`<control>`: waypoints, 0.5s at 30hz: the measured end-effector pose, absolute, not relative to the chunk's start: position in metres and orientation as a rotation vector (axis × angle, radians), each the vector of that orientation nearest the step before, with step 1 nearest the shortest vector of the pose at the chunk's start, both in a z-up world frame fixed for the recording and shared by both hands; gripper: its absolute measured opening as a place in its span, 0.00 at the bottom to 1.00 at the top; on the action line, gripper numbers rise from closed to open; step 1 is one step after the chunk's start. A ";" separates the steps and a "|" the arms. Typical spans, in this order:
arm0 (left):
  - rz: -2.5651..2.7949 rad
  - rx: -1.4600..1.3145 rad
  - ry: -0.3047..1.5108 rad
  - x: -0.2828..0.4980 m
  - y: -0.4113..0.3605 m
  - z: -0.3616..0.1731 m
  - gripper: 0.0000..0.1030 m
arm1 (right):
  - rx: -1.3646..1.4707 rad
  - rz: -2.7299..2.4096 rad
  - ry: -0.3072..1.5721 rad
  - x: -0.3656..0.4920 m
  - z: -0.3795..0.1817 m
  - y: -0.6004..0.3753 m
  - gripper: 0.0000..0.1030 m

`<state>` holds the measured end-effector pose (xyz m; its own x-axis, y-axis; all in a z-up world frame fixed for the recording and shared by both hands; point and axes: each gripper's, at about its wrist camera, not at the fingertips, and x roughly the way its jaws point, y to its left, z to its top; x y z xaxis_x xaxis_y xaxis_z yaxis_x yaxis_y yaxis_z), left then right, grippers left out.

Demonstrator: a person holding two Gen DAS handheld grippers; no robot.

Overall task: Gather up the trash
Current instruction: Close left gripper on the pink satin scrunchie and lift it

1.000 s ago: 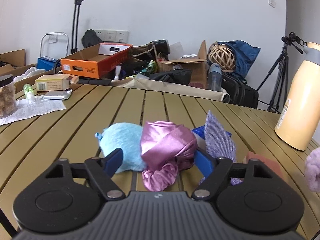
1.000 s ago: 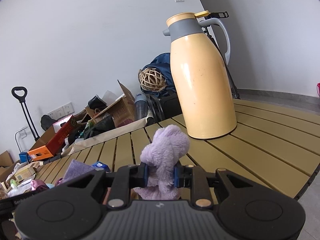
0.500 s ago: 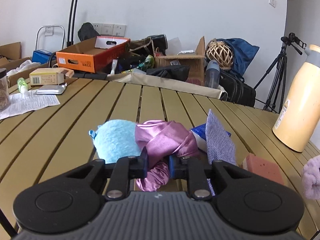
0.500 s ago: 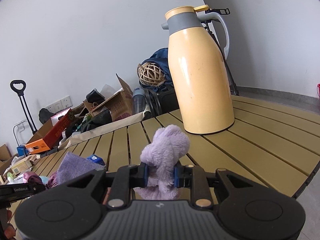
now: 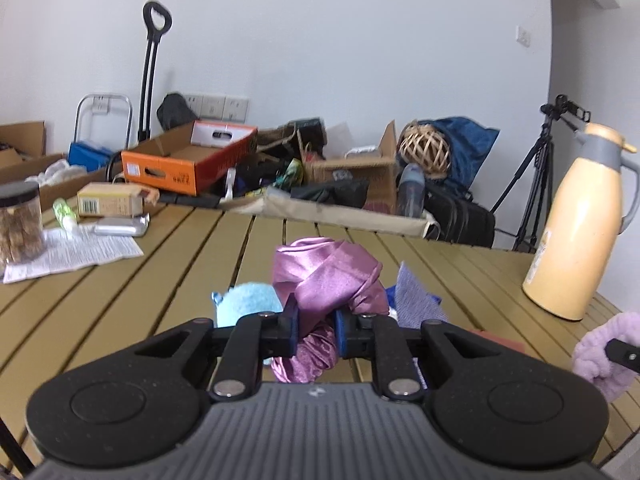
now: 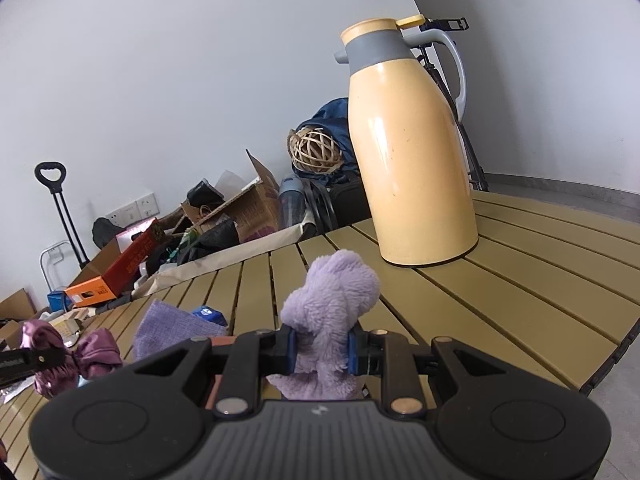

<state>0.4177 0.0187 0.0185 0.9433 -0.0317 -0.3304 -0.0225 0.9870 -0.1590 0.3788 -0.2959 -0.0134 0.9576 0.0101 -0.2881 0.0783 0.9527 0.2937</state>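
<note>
My left gripper (image 5: 316, 326) is shut on a shiny pink satin cloth (image 5: 326, 276), lifted a little off the slatted table (image 5: 160, 280); the same cloth (image 6: 92, 354) shows at the far left of the right wrist view. Behind it on the table lie a fluffy light blue item (image 5: 248, 304) and a purple woven cloth (image 5: 416, 300). My right gripper (image 6: 321, 350) is shut on a fluffy lilac cloth (image 6: 336, 300), which also shows as a lilac tuft (image 5: 600, 352) at the right edge of the left wrist view.
A tall cream thermos jug (image 6: 408, 152) stands at the right on the table. At the left are a jar of snacks (image 5: 20, 224), a printed paper sheet (image 5: 72, 252) and a small carton (image 5: 108, 200). Boxes, bags and a tripod (image 5: 536, 184) crowd the floor beyond.
My left gripper has closed on the pink satin cloth and raised it from the pile, away from the blue item. The right gripper kept still with its lilac cloth.
</note>
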 end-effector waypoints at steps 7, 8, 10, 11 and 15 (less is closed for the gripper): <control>-0.022 -0.169 0.327 0.393 0.024 0.028 0.17 | 0.283 0.002 0.285 0.360 -0.011 -0.289 0.21; -0.025 -0.169 0.328 0.389 0.025 0.029 0.17 | 0.281 0.008 0.284 0.357 -0.010 -0.288 0.21; -0.036 -0.170 0.322 0.377 0.027 0.032 0.17 | 0.272 0.025 0.279 0.348 -0.007 -0.285 0.21; -0.044 -0.165 0.316 0.371 0.027 0.035 0.17 | 0.265 0.033 0.273 0.343 -0.005 -0.283 0.21; -0.076 -0.146 0.296 0.345 0.031 0.044 0.17 | 0.252 0.065 0.244 0.323 0.006 -0.278 0.21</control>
